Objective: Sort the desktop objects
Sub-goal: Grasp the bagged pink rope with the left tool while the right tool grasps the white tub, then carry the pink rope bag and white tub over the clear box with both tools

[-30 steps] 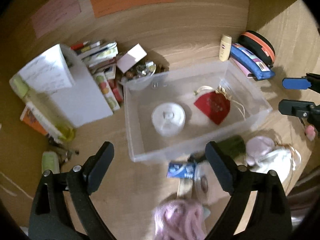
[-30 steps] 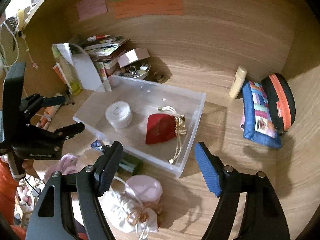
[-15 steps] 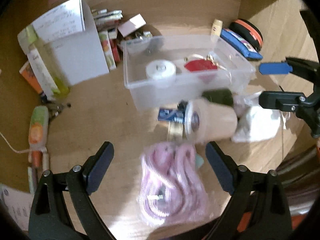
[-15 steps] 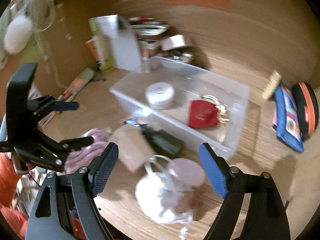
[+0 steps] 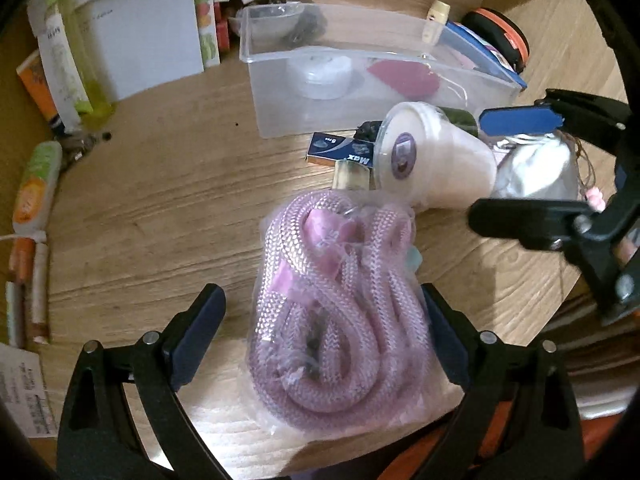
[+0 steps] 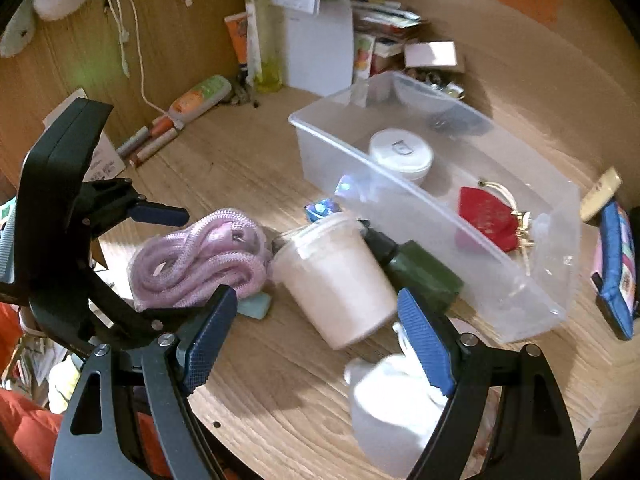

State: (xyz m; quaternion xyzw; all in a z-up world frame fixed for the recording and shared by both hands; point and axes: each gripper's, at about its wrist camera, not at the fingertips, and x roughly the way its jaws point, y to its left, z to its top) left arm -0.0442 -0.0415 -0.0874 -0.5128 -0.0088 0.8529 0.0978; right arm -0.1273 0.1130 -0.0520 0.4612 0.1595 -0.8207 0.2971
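The left gripper (image 5: 320, 328) stands wide open over the near edge of the wooden desk (image 5: 168, 216), its two pads on either side of a bagged coil of pink rope (image 5: 332, 312) without touching it, so it has hold of nothing. The right gripper (image 6: 316, 344) is also spread wide and holds nothing; between its tips lies a white lidded tub (image 6: 336, 276) tipped on its side, and whether either pad touches it cannot be told.

The tub rests just beyond the rope, its lid end touching the bag. A dark green bottle (image 6: 416, 268) lies against the tub's far side, next to the near wall of a clear plastic bin (image 6: 516, 308). Inside the bin sit a round white container (image 6: 400, 154) towards the left and a red pouch (image 6: 486, 216) with a gold cord towards the right.

A small blue box (image 5: 344, 152) lies between the bin and the rope. A white drawstring bag (image 6: 396, 396) sits near the right gripper's right finger, blurred. Right of the bin stands a blue pencil case (image 6: 616, 264).
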